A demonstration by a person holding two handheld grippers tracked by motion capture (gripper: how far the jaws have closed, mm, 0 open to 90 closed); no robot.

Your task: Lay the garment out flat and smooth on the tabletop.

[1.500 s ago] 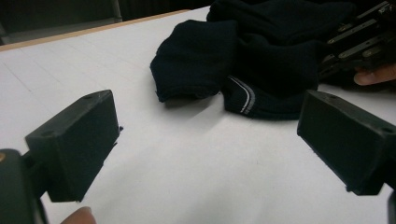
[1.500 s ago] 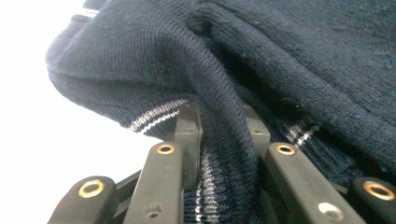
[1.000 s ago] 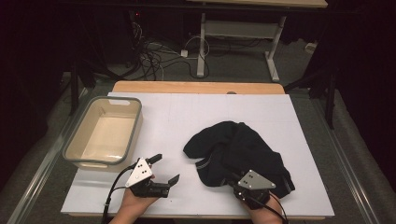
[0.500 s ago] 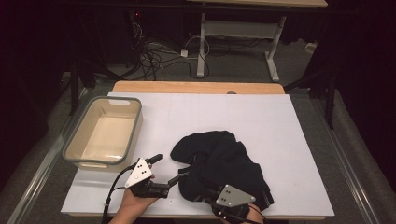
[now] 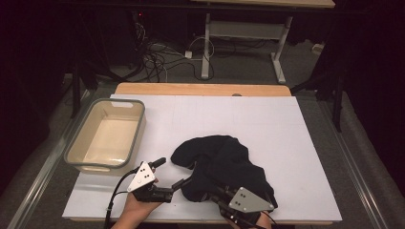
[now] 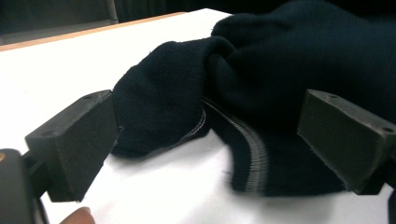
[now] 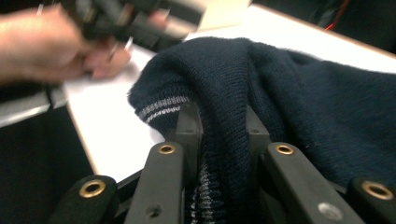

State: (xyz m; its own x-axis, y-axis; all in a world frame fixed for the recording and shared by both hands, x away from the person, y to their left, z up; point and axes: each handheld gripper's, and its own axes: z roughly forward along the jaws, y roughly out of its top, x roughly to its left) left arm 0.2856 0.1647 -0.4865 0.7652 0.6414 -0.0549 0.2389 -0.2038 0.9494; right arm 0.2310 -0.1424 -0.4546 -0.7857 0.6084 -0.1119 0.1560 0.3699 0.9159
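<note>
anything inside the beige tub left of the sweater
Nothing shows in the tub: its pale floor looks bare. The near wall hides a thin strip of floor just behind it.

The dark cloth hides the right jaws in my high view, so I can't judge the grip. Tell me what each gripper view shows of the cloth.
Observer: In the right gripper view, the right gripper is shut on the navy knit garment, with a fold pinched between its jaws.
Operator: Report the left one.
Observer: The left gripper stands open. The garment's edge lies between its jaws, which are set wide on either side of it.
Operator: Describe that edge.
Observer: It carries a pale grey stripe and rests on the white table.
</note>
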